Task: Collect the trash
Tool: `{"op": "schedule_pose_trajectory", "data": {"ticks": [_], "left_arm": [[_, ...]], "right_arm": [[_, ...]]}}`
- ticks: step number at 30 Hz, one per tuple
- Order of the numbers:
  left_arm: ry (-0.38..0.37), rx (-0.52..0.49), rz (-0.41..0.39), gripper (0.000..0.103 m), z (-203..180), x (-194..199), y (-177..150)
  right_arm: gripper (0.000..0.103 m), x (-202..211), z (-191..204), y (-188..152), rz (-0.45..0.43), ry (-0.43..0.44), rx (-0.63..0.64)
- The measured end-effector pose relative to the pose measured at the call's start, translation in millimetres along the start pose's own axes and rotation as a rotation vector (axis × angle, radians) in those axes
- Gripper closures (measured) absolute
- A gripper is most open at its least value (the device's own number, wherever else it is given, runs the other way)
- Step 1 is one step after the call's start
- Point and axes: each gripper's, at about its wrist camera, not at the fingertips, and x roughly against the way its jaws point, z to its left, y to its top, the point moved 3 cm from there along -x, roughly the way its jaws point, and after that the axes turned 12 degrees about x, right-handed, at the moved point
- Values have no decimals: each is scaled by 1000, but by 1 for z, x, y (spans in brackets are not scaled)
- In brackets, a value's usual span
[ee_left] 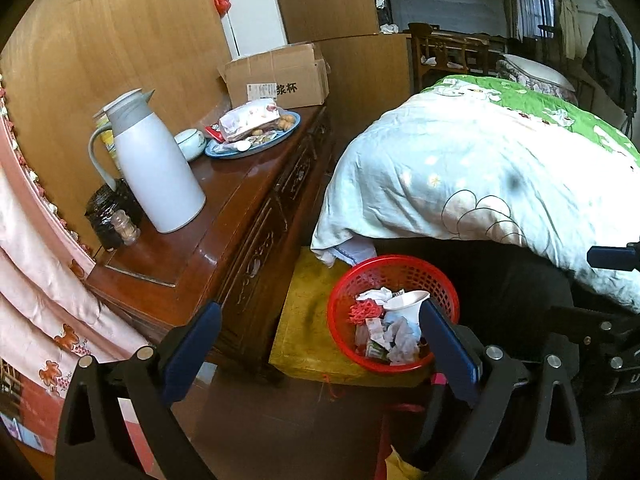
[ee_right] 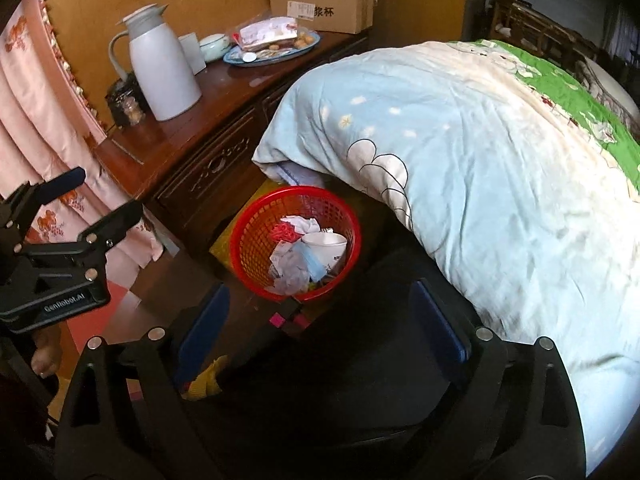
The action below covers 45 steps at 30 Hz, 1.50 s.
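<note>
A red mesh basket [ee_left: 400,266] [ee_right: 256,236] stands on a yellow surface [ee_left: 304,320] between the sideboard and the bed. Inside it lie a white paper cup [ee_left: 408,302] [ee_right: 326,242], crumpled tissues [ee_left: 400,336] [ee_right: 290,268] and wrappers. My left gripper [ee_left: 320,352] is open with nothing between its blue pads, hovering just in front of the basket. My right gripper [ee_right: 320,328] is open and holds nothing either, above and in front of the basket. The left gripper [ee_right: 104,192] also shows at the left of the right wrist view, beside the curtain.
A carved wooden sideboard [ee_left: 224,208] on the left carries a white thermos jug [ee_left: 152,160], a dark jar [ee_left: 104,212], a blue plate [ee_left: 224,154] of snacks and a cardboard box [ee_left: 280,76]. A bed with a light blue quilt [ee_left: 480,168] fills the right. A pink curtain [ee_left: 36,280] hangs at far left.
</note>
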Motion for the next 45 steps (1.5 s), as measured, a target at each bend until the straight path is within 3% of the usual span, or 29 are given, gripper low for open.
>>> {"op": "schedule_pose_trajectory", "data": {"ticks": [9, 45], "left_arm": [[-9, 8, -3, 6, 3, -3, -2], [-36, -8, 47, 6, -9, -15, -13]], "right_arm": [[14, 0, 23, 1, 5, -13, 92], [14, 1, 26, -3, 9, 7, 86]]}}
